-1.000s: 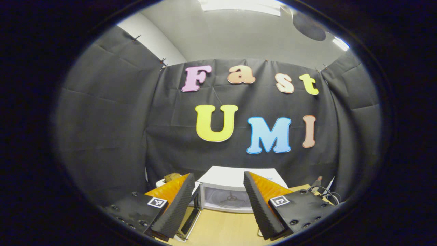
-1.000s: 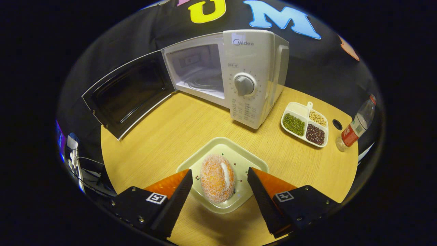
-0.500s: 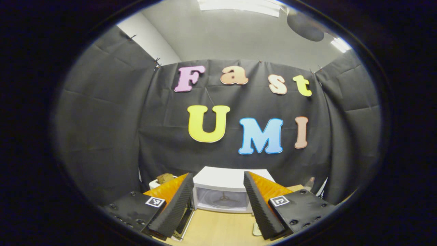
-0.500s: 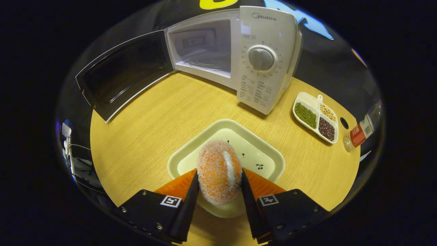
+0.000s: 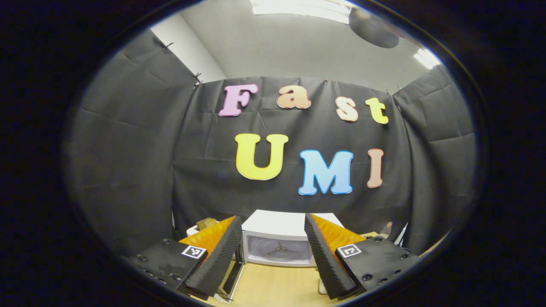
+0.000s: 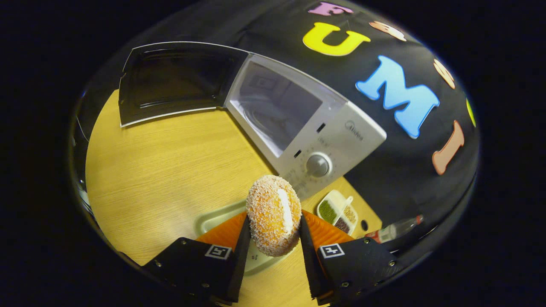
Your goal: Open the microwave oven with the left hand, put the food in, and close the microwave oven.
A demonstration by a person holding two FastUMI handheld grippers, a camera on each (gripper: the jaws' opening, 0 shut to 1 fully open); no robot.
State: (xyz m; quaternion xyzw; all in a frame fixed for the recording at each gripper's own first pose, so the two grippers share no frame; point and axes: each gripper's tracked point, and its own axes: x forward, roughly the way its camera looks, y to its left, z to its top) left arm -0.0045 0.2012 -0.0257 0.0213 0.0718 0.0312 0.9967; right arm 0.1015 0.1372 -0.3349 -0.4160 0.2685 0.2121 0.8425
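In the right gripper view my right gripper point(image 6: 273, 238) is shut on the food, a sugar-coated orange bun point(image 6: 274, 214) with a white cream stripe, held up above its pale square plate point(image 6: 213, 221). Beyond it the white microwave point(image 6: 341, 140) stands with its dark door point(image 6: 175, 81) swung wide to the left and its cavity point(image 6: 277, 106) showing. In the left gripper view my left gripper point(image 5: 271, 251) is open and holds nothing, raised well back from the microwave point(image 5: 281, 226), whose open cavity with the turntable hub point(image 5: 279, 249) faces it between the fingers.
A wooden table point(image 6: 158, 162) carries everything. To the right of the microwave lie a divided dish of beans point(image 6: 339, 213) and a plastic bottle point(image 6: 392, 230) near the table's edge. Black cloth walls close in the booth behind and beside the oven.
My right gripper closed on the bun, then lifted it off the plate and swung its view toward the microwave's open cavity. The left gripper barely moved and stays open.
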